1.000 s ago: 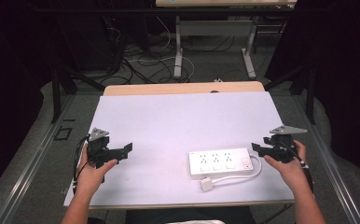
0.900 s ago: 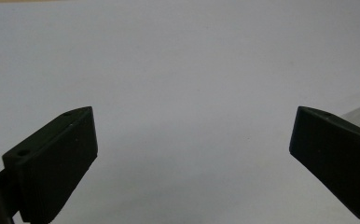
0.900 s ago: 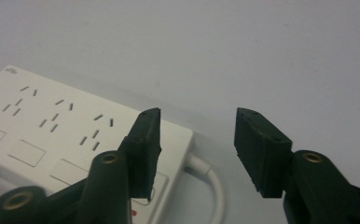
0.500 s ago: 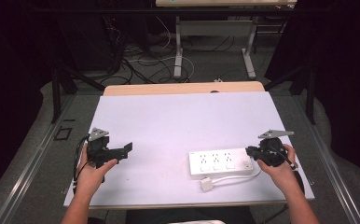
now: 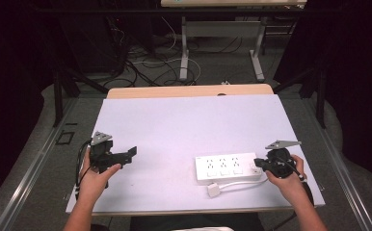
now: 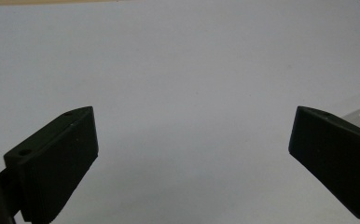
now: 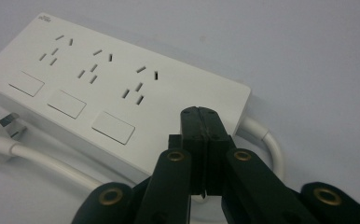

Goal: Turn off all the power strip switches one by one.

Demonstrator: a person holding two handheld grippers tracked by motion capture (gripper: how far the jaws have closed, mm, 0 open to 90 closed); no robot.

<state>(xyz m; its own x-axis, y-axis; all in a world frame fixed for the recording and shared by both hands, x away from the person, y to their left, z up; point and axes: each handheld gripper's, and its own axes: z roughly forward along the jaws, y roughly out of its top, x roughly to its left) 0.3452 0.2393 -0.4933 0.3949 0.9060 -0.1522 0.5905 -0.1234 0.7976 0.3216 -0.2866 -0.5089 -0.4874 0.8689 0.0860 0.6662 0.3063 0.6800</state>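
1. Right gripper (image 7: 200,112): jaws pressed together with nothing between them, after just closing. In the right gripper view the tips sit over the near end of the power strip (image 7: 108,88), at about 5 o'clock from its third socket group. Whether they touch the casing cannot be told. Risk: shut tips can only push; an off-centre push would likely swing the strip rather than slide it straight.

2. Cable (image 7: 262,140): loops out of the strip's end beside the tips, at about 3 o'clock from them. Risk: the tips could snag the loop and drag the strip askew.

3. Plug (image 5: 213,189): lies on the table (image 5: 184,120) at about 6 o'clock from the strip, near the front edge. Risk: a pull toward the person may carry plug and cable off the edge.

4. Left gripper (image 5: 124,156): jaws wide apart and empty, well clear at 9 o'clock from the strip. Risk: nothing braces the strip's far end, so it may skid.
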